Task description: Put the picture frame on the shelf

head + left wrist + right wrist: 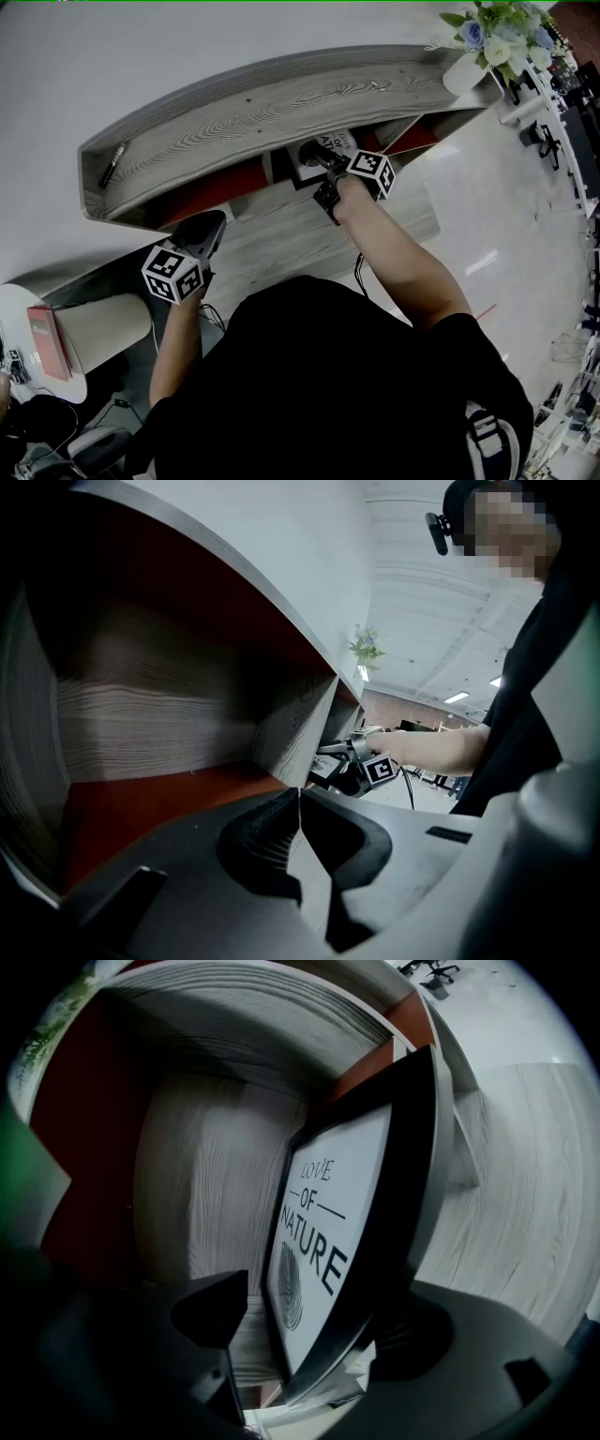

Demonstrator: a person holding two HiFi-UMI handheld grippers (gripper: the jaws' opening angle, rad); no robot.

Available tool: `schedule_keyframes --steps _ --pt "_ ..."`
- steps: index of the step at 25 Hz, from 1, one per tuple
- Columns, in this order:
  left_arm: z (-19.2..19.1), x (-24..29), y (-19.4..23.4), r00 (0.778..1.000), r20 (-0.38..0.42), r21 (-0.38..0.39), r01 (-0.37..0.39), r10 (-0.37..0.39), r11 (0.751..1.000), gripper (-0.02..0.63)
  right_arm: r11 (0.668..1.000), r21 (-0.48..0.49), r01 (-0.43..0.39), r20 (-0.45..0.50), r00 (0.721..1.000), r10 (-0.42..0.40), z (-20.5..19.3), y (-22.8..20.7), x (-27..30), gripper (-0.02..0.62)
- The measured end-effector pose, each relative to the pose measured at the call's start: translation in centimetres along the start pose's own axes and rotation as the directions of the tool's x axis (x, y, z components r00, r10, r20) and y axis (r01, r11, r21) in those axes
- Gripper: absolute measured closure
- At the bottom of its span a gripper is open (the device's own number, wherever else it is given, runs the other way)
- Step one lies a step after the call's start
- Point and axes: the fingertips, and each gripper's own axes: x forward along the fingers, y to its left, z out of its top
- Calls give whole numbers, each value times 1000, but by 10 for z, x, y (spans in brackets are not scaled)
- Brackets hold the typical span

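Late in the placing, by the look of it: setting down and letting go. In the head view, picture frame (322, 153) inside the middle compartment of the wooden shelf (281, 103), under the top board, well left of the vase of flowers (492, 37) at the board's right end. From the right gripper view, frame (328, 1241) standing on end with a lean, "LOVE OF NATURE" print facing out, compartment back wall (216, 1194) behind it. Right gripper (309, 1335) reached into that compartment (352, 178), jaws apart and straddling the frame's lower part: one jaw clear of the glass with wood showing in the gap, the other close against the back. Hard to tell whether the bottom edge sits fully on the compartment floor. Left gripper (298, 822) idle by the left compartment (192, 248), jaws pressed together on nothing, red floor and grey back wall (159, 724) ahead of it. Next, probably: confirm a stable lean, then draw the right gripper straight back without brushing the glass or dragging the frame forward; risk of tipping if nudged.
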Motion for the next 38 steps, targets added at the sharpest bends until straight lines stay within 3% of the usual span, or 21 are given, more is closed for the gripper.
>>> schedule_keyframes --steps 30,38 --pt "6 13 -21 1000 -5 30 24 -24 999 583 987 -91 -136 -61 990 131 -19 -29 -72 216" --pt "7 16 -26 1000 -5 32 29 -29 999 583 972 -192 -138 -74 989 126 -26 -27 -84 353"
